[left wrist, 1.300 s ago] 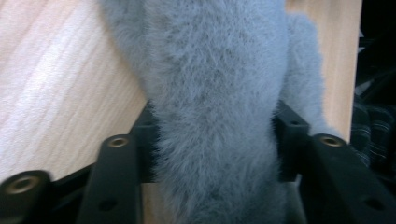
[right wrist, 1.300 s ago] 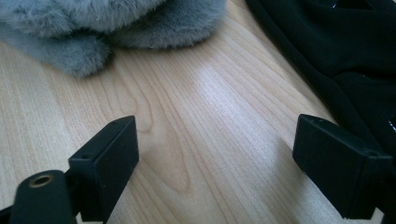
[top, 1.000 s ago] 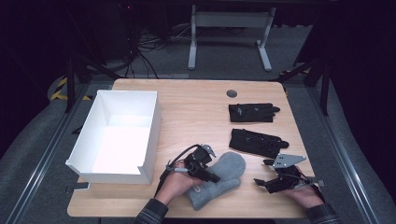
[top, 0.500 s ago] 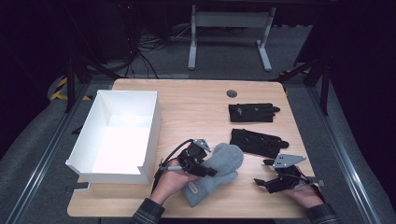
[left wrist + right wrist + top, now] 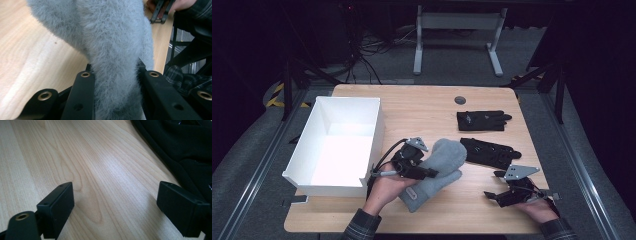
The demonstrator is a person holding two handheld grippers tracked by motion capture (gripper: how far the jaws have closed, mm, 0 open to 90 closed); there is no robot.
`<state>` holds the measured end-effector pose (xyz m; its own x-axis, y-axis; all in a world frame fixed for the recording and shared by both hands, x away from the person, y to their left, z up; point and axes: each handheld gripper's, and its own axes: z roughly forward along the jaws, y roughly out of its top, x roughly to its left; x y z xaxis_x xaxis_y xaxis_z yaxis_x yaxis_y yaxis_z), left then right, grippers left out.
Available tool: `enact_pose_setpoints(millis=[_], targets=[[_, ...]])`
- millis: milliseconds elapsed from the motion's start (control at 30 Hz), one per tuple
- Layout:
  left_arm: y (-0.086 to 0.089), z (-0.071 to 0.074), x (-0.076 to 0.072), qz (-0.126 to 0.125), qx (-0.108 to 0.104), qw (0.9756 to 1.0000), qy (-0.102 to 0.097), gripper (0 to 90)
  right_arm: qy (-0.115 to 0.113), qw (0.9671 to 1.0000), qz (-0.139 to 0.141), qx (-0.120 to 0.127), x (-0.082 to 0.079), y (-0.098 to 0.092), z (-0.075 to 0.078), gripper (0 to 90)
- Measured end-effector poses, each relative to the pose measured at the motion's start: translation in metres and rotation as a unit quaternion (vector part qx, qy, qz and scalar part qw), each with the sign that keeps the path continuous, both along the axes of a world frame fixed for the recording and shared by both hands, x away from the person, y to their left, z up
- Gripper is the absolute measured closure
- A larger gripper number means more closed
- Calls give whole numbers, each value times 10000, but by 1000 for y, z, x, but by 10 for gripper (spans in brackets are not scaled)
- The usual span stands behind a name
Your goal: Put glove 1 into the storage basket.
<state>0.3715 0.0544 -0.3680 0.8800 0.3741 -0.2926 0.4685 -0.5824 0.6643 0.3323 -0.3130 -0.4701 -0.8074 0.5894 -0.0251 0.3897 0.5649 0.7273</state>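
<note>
Grey fleece bulges between our left gripper's (image 5: 424, 172) jaws: we have the mitten (image 5: 437, 170) clamped, and in the left gripper view its fuzzy fabric (image 5: 112, 50) is squeezed tight between the 2 black jaws. From the high view, the mitten hangs partly off the table (image 5: 422, 107), its rounded end tilted up toward the far side, its cuff drooping near our left hand (image 5: 387, 187). It sits just right of the white box (image 5: 339, 145).

Our right gripper (image 5: 497, 195) rests low near the table's front right corner, jaws spread wide with bare wood between them in the right gripper view. 2 black gloves lie beyond: 1 glove (image 5: 489, 151) near that gripper, the other (image 5: 482, 120) farther back.
</note>
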Motion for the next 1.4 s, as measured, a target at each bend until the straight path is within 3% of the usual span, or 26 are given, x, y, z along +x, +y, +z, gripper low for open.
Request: enact_pose_setpoints(millis=[133, 367, 700, 900, 1067, 1233, 1400], targets=[[6, 13, 0, 83, -7, 10000, 5, 732, -5, 10000, 1, -15, 0, 0, 0, 136], [23, 35, 3, 365, -29, 9993, -40, 730, 63, 9998, 105, -153, 0, 6, -1, 4], [57, 64, 11, 758, -177, 9969, -134, 728, 99, 9998, 131, -148, 0, 7, -2, 0], [81, 80, 15, 1044, -189, 9940, -276, 727, 99, 9997, 139, -147, 0, 7, -2, 0], [103, 94, 17, 1238, -343, 9911, -352, 727, 99, 9997, 138, -146, 0, 7, -2, 0], [122, 104, 16, 1505, -291, 9871, -458, 725, 101, 9997, 137, -145, 0, 7, -2, 0], [146, 109, 14, 1748, -371, 9826, -504, 724, 99, 9997, 137, -146, 0, 7, -2, 0]])
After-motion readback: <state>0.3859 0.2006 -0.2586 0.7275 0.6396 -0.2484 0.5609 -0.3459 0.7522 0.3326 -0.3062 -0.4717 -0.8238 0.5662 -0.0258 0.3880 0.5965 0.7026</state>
